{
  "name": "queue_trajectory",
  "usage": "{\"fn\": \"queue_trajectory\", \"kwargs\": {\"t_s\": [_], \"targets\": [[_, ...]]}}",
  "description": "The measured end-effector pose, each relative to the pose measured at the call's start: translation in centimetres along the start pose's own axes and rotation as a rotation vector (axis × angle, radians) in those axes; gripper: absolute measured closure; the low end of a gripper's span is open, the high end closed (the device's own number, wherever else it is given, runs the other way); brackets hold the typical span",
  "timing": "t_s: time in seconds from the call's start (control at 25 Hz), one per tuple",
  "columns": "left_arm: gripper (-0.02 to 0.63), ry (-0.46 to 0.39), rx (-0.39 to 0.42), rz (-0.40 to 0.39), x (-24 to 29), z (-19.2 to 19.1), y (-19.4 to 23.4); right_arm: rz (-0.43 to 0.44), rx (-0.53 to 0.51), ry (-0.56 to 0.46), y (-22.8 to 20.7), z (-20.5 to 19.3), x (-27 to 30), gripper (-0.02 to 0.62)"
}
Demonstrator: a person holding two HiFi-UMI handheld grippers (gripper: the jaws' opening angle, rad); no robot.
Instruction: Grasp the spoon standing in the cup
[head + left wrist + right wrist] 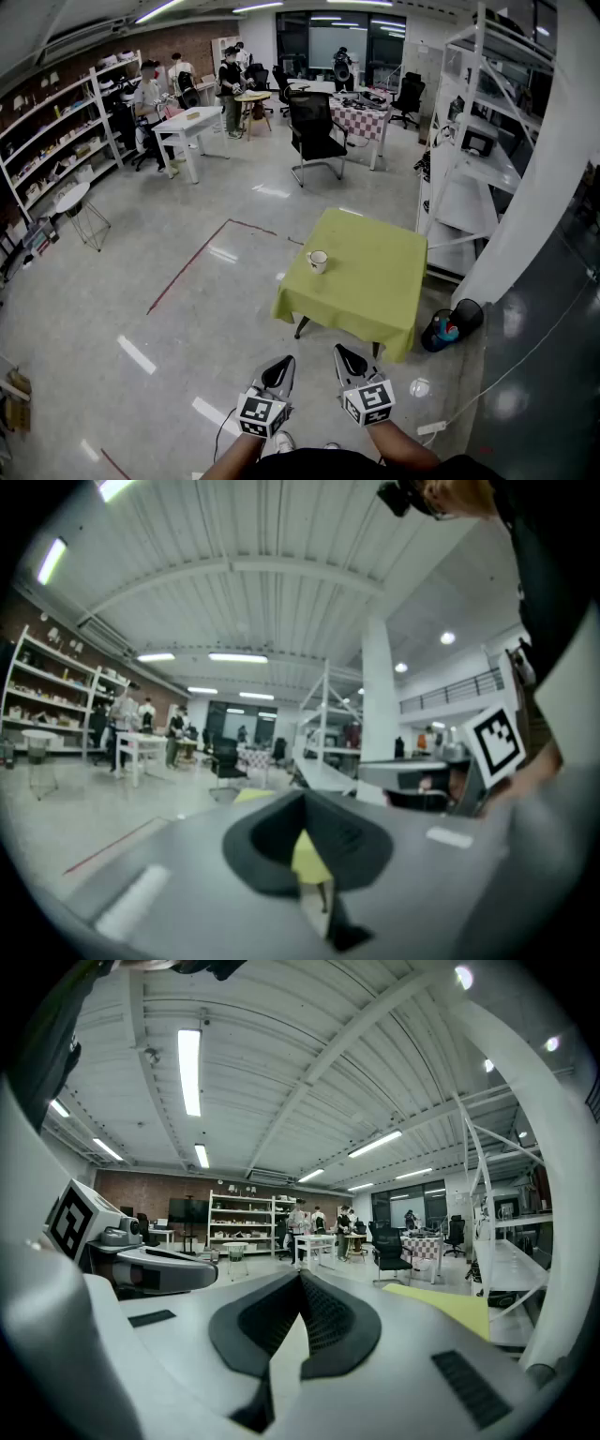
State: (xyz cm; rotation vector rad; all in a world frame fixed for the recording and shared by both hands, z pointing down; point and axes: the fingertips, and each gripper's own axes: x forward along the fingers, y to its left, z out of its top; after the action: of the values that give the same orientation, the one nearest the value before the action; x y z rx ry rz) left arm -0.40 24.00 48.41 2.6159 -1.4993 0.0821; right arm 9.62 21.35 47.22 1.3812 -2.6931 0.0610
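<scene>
A white cup [319,262] stands near the left edge of a table with a yellow-green cloth [370,277] in the head view. The spoon in it is too small to make out. Both grippers hang at the bottom of that view, over the floor and well short of the table. My left gripper [284,363] and my right gripper [343,353] point toward the table, each with its jaws together and nothing held. In the left gripper view the left gripper [305,797] is shut, and a strip of the cloth [307,855] shows behind it. In the right gripper view the right gripper [302,1275] is shut, with the cloth [450,1307] off to the right.
A dark bucket with coloured things [450,328] sits by the table's right leg. A white pillar [539,187] and a white rack [469,159] rise at the right. A black office chair [314,131] and white tables with people [187,127] stand beyond. Red tape [197,267] crosses the floor.
</scene>
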Motion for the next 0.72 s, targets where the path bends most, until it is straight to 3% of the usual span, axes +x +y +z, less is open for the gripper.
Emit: {"fn": "queue_trajectory", "kwargs": {"t_s": [0.36, 0.72], "targets": [[0.600, -0.015, -0.048, 0.001, 0.2, -0.1, 2.0, -0.002, -0.020, -0.008, 0.9, 1.5, 1.8, 0.589], [0.600, -0.049, -0.058, -0.009, 0.0, 0.7, 5.4, -0.081, 0.062, -0.060, 0.7, 1.3, 3.2, 0.589]]}}
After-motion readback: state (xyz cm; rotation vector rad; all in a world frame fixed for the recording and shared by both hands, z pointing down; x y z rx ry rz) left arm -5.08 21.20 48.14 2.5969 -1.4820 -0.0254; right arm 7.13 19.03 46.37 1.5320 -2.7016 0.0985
